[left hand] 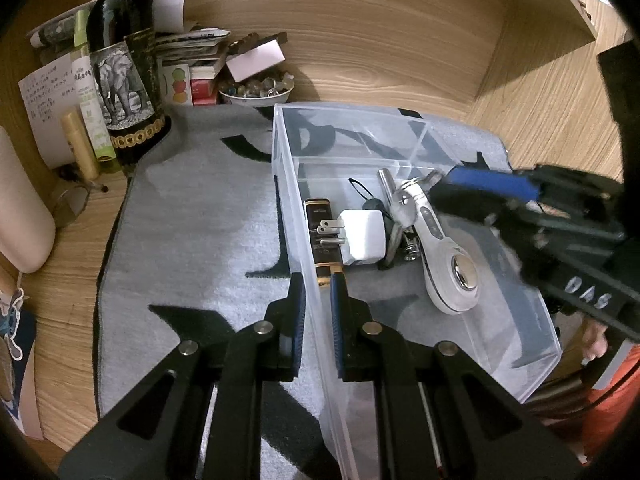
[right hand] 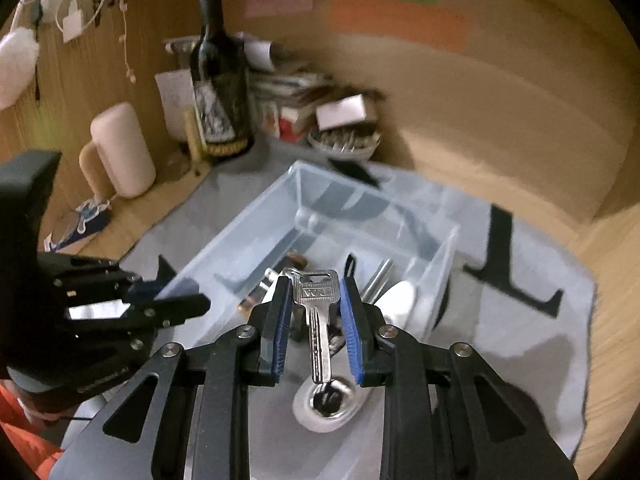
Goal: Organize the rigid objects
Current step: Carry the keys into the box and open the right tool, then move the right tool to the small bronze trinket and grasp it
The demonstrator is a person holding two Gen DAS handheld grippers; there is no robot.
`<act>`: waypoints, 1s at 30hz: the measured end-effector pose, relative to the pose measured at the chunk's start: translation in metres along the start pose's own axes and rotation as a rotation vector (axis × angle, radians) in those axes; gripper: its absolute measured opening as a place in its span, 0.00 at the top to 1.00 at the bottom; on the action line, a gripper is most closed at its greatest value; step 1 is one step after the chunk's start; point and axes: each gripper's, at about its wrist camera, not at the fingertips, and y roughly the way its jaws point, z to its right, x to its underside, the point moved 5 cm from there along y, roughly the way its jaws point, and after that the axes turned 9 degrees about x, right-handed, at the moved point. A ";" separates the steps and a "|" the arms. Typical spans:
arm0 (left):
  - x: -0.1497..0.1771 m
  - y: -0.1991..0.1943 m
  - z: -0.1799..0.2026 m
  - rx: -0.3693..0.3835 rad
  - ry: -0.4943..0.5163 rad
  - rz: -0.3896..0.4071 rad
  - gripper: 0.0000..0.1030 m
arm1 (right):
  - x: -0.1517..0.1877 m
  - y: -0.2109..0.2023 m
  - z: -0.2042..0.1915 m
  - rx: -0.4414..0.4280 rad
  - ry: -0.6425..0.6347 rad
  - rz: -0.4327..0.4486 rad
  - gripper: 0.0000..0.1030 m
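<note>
Low in the right wrist frame, the right gripper (right hand: 314, 330) hangs with fingers parted around a key (right hand: 318, 320) above the clear bin (left hand: 320, 312), whose wall the left gripper (left hand: 316, 320) pinches, so releasing and withdrawing seems next.

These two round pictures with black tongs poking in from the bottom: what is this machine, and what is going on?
No machine: a person holds two hand tools with jaws, each carrying a wide-angle camera. One picture looks along the left gripper, whose jaws straddle the wall of a clear plastic bin on a grey mat. The other looks along the right gripper, jaws open around a key. In the bin lie a white charger and a white tag. A wine bottle stands behind.
</note>
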 end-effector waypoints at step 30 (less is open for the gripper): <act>0.005 0.001 0.003 -0.004 -0.001 0.001 0.90 | -0.001 -0.057 0.057 0.191 0.089 0.117 0.36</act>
